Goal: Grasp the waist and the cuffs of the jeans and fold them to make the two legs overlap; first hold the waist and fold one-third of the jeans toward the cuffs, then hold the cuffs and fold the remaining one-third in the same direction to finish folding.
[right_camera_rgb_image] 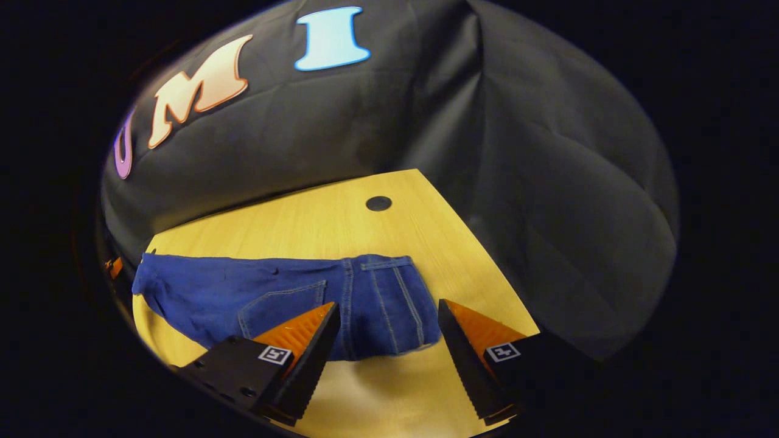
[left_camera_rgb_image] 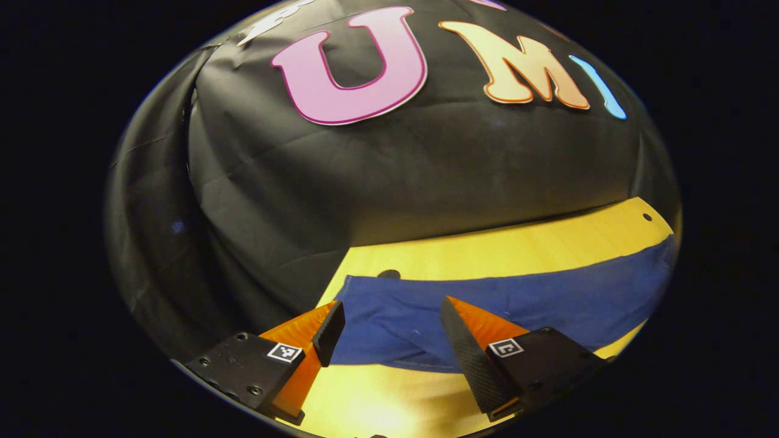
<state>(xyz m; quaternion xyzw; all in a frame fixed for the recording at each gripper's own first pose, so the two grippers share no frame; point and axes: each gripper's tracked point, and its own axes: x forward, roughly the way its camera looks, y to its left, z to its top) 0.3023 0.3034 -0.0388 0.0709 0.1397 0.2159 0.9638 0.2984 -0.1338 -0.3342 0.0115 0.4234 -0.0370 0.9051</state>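
Jeans (right_camera_rgb_image: 292,298): spread flat along the wooden worktop (right_camera_rgb_image: 316,225), legs already one over the other, waist at the right end.
Left tool (left_camera_rgb_image: 389,328): fingers apart, holding nothing, above the cuff end of the jeans.
Right tool (right_camera_rgb_image: 386,328): fingers apart, holding nothing, above the waist end.
Worktop: a dark round hole (right_camera_rgb_image: 378,203) on the far side.

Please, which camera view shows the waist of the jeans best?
The right gripper view: the waist of the jeans, with belt loops, seams and a back pocket, lies plainly on the table. The left gripper view shows plain blue cloth; no waistband detail can be told there.
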